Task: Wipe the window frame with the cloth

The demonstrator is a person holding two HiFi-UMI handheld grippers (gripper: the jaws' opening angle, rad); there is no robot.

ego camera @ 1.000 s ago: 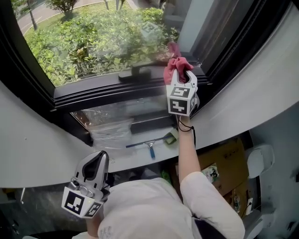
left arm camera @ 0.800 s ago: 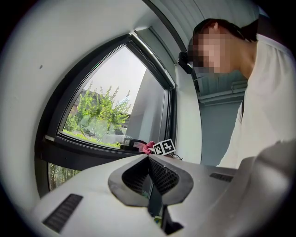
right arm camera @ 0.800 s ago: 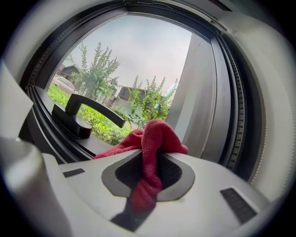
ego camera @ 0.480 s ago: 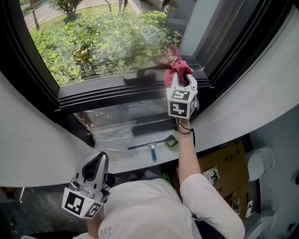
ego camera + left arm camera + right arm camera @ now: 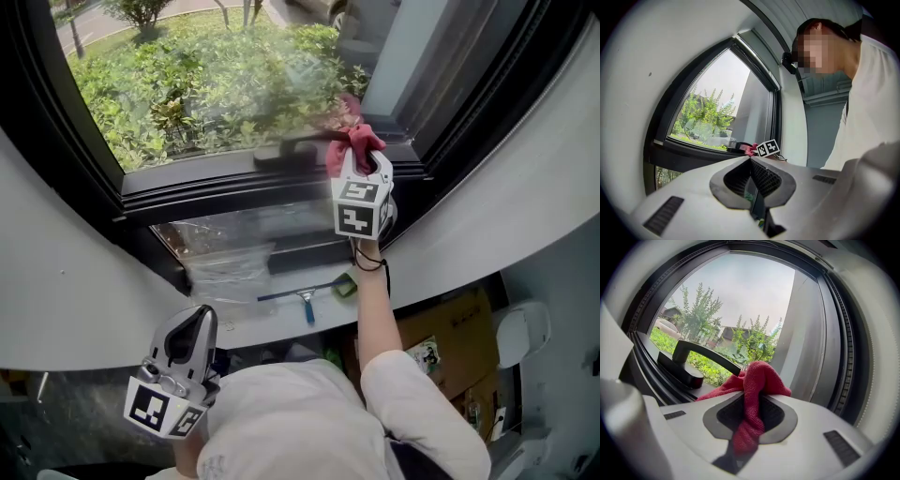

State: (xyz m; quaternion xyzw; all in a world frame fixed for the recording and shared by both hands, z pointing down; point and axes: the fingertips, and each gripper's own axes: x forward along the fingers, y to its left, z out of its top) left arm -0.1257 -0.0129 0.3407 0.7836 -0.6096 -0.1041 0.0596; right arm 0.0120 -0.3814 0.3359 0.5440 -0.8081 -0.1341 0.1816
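Cloth looks soft, light and floppy; the right hand-held gripper pinches its bunched middle at the window frame. The left hand-held gripper hangs near, jaws together, empty.

The cloth is red woven fabric with a coarse, nubbly weave. The right gripper and the left gripper both have smooth, matt, pale-grey plastic shells (the pads inside are black and finely ribbed). The window frame is dark and satin-smooth, its handle slightly glossier, and the glass is shiny with reflections.
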